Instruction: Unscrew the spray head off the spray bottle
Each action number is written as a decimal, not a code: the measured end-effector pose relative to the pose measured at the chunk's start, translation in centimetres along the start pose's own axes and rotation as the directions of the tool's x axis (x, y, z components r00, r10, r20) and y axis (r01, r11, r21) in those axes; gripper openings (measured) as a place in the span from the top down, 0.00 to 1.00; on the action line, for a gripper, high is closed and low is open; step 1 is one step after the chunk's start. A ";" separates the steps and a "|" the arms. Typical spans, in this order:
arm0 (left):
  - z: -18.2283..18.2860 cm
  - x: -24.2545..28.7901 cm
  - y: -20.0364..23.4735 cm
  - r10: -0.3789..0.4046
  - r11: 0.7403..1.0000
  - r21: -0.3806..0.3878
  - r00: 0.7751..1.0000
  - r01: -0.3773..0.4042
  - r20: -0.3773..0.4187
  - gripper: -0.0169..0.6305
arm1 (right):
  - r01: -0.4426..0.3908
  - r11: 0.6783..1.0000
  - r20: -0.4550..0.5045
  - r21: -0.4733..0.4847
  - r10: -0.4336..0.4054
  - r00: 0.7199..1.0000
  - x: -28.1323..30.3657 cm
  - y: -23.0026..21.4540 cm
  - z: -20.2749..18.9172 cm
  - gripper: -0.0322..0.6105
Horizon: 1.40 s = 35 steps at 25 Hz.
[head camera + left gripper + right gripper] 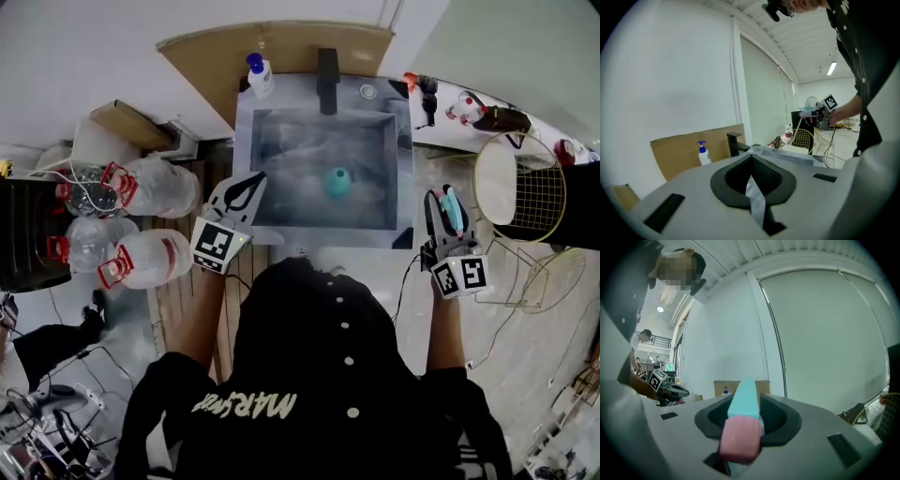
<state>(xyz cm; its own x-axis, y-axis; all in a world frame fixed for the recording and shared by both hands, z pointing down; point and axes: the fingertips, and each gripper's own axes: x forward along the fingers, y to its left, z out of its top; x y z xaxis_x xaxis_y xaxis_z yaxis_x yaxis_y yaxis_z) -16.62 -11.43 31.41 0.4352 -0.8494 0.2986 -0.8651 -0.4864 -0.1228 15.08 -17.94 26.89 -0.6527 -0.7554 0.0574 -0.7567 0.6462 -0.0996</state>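
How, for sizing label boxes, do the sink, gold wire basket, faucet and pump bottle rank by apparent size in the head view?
1. sink
2. gold wire basket
3. faucet and pump bottle: look about alike, unranked.

A teal round bottle (337, 181) lies in the grey rectangular sink (242, 150), with a black faucet (327, 80) on its far rim, a white pump bottle (261, 77) at its far left corner, clear plastic jugs (159, 187) to its left and a gold wire basket (539, 197) to its right.

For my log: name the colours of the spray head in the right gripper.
Spray head: teal with a pink end; best in right gripper view.
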 end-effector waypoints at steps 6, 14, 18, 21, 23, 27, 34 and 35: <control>1.9 -5.0 2.1 0.174 0.977 -0.129 0.985 -0.171 0.011 0.94 | 0.055 0.995 -0.020 -0.079 -0.056 0.998 -1.2 0.6 0.3 0.69; 2.7 -7.3 1.2 0.206 0.977 -0.054 0.978 -0.204 0.036 0.93 | 0.069 0.996 -0.003 -0.057 -0.069 0.998 -2.5 1.0 1.1 0.69; 2.4 -7.2 0.9 0.211 0.975 -0.072 0.977 -0.208 0.028 0.94 | 0.061 0.996 0.000 -0.060 -0.062 0.998 -2.6 1.4 1.7 0.69; 2.4 -7.1 0.7 0.211 0.975 -0.074 0.977 -0.209 0.029 0.93 | 0.066 0.996 0.040 -0.061 -0.063 0.997 -3.0 1.6 2.6 0.69; 2.4 -7.2 1.0 0.220 0.973 -0.083 0.975 -0.217 0.036 0.94 | 0.069 0.996 0.059 -0.063 -0.065 0.996 -3.1 1.6 3.0 0.69; 2.4 -7.5 1.6 0.240 0.968 -0.091 0.970 -0.236 0.038 0.93 | 0.075 0.995 0.044 -0.061 -0.073 0.996 -3.2 1.5 3.0 0.69; 2.8 -7.4 1.6 0.236 0.969 -0.084 0.970 -0.231 0.051 0.93 | 0.070 0.995 0.043 -0.067 -0.068 0.997 -3.0 2.0 3.2 0.69; 2.9 -7.3 1.6 0.234 0.970 -0.082 0.971 -0.230 0.052 0.93 | 0.069 0.995 0.043 -0.067 -0.066 0.997 -2.9 2.0 3.3 0.69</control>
<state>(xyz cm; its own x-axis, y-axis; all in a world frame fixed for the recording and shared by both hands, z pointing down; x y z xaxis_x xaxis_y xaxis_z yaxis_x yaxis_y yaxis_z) -20.46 -6.55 26.32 0.2329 -0.9491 0.2118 -0.9593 -0.2601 -0.1104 15.56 -14.79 23.27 -0.5992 -0.8003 0.0209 -0.8005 0.5987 -0.0282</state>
